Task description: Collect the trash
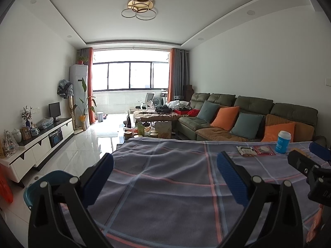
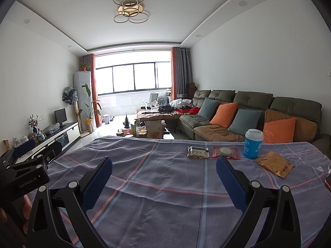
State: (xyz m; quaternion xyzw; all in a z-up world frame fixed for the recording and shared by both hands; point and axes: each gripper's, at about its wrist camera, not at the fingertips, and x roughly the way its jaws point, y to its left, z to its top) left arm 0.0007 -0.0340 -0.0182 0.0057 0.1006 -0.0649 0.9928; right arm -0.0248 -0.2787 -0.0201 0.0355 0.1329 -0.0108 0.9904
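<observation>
On the checked cloth of the table (image 2: 165,186) lie a grey-white snack wrapper (image 2: 198,152), a red packet (image 2: 226,152) and a crumpled gold-brown packet (image 2: 274,163). A blue cup with a white lid (image 2: 253,143) stands between them. The left wrist view shows the same wrapper (image 1: 245,150), red packet (image 1: 264,150) and cup (image 1: 283,142) far right. My left gripper (image 1: 165,163) is open above bare cloth, far left of the litter. My right gripper (image 2: 164,167) is open, short of the wrappers, with nothing between its fingers. A teal bin (image 1: 47,184) sits at the table's left edge.
A green sofa (image 2: 254,111) with orange and blue cushions runs along the right wall. A cluttered coffee table (image 2: 144,131) stands beyond the table's far edge. A TV cabinet (image 1: 41,142) lines the left wall. A phone edge (image 2: 328,180) shows at far right.
</observation>
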